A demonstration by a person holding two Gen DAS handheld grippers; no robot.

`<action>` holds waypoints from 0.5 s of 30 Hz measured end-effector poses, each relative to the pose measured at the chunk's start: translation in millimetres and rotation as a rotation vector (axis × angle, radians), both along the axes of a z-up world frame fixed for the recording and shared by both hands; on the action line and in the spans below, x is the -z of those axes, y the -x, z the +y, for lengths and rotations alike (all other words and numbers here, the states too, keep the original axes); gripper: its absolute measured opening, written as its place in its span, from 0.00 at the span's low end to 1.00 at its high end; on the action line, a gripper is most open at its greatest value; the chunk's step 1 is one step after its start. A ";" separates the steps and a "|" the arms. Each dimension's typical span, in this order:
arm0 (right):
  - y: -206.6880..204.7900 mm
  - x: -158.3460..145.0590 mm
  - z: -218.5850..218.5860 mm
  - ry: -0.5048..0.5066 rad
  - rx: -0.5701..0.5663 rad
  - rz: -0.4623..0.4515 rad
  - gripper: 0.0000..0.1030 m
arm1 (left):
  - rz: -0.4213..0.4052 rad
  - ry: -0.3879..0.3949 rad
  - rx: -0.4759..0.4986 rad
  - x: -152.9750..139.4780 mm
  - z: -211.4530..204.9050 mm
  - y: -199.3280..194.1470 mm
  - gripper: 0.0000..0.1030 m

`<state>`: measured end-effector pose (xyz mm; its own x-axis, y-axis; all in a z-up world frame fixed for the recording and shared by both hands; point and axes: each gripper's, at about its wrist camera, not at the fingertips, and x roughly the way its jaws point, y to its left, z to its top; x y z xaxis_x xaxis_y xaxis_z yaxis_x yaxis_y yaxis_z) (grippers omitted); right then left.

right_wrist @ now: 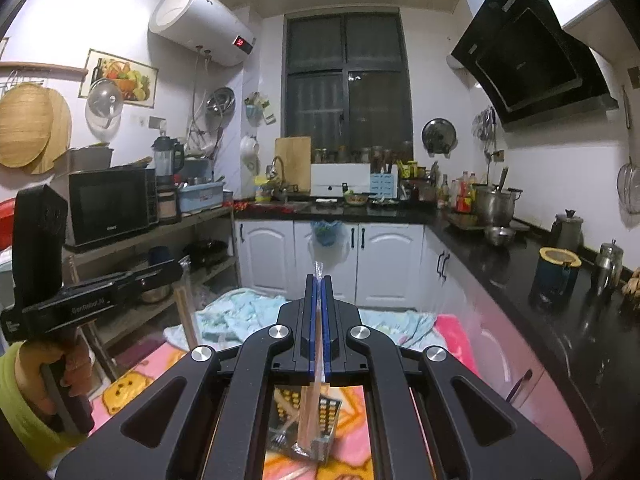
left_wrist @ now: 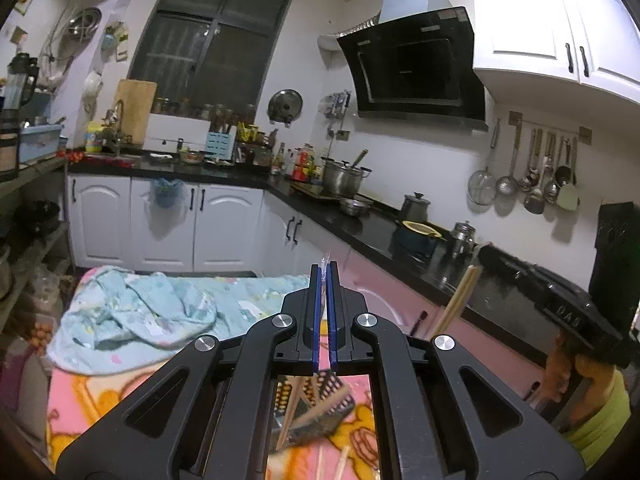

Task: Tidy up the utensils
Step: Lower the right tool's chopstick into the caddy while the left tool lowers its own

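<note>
In a cramped kitchen, under a dark window point(right_wrist: 347, 76), both grippers are raised above a surface draped with a pink cartoon-print blanket point(right_wrist: 132, 384) and a crumpled pale blue cloth point(left_wrist: 132, 312). The left gripper point(left_wrist: 325, 270) has its blue-lined jaws pressed together on a thin clear plastic wrapper whose tip pokes out past the fingertips; from the right wrist view that same wrapper holds a pair of wooden chopsticks point(right_wrist: 187, 312) hanging below the gripper. The right gripper point(right_wrist: 319, 280) is likewise clamped on a wrapped pair of chopsticks point(right_wrist: 311, 416), which runs back between its jaws and down toward a black and gold patterned utensil holder point(right_wrist: 304, 424) standing on the blanket. A fork point(right_wrist: 280, 436) lies in that holder. More chopsticks point(left_wrist: 340, 464) lie loose on the blanket near it.

A black counter point(right_wrist: 560, 304) runs along the right wall and the far wall over white cabinets point(right_wrist: 384, 260). It carries a steel pot point(right_wrist: 494, 202), bottles, a kettle and a dark blue jug point(right_wrist: 554, 276). A range hood point(left_wrist: 416, 68) hangs above, with ladles and strainers point(left_wrist: 532, 172) on a rail beside it. On the left stand a microwave point(right_wrist: 108, 204) on a shelf and a water heater point(right_wrist: 200, 24) high on the wall. A hand in a yellow-green sleeve point(right_wrist: 52, 364) grips each handle.
</note>
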<state>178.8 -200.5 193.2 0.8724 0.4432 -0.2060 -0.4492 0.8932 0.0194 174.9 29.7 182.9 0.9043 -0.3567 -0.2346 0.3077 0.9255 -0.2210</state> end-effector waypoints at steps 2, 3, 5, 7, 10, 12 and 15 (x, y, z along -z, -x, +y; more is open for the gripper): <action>-6.6 -5.8 0.9 -0.001 0.006 -0.009 0.02 | -0.001 -0.001 -0.015 -1.8 3.2 -5.8 0.01; -9.3 -8.2 1.1 -0.004 0.006 -0.012 0.02 | -0.002 -0.003 -0.022 -1.9 4.7 -8.0 0.01; -14.8 -11.9 1.4 -0.017 0.008 -0.019 0.02 | -0.005 -0.012 -0.048 -2.3 6.9 -13.5 0.01; -20.5 -15.0 1.0 -0.028 0.016 -0.029 0.02 | -0.004 -0.017 -0.061 -2.0 7.7 -17.8 0.01; -27.2 -16.1 2.1 -0.028 0.032 -0.050 0.02 | 0.003 -0.021 -0.078 0.7 9.0 -27.4 0.01; -33.7 -14.6 3.5 -0.025 0.036 -0.054 0.02 | 0.005 -0.029 -0.089 4.0 8.8 -33.6 0.01; -46.3 -7.6 6.8 -0.022 0.041 -0.042 0.02 | 0.011 -0.035 -0.101 11.3 7.8 -41.6 0.01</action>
<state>225.1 -193.7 200.8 0.8977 0.4108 -0.1596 -0.4129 0.9105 0.0214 216.5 37.4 171.6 0.9323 -0.2555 -0.2558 0.2104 0.9588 -0.1908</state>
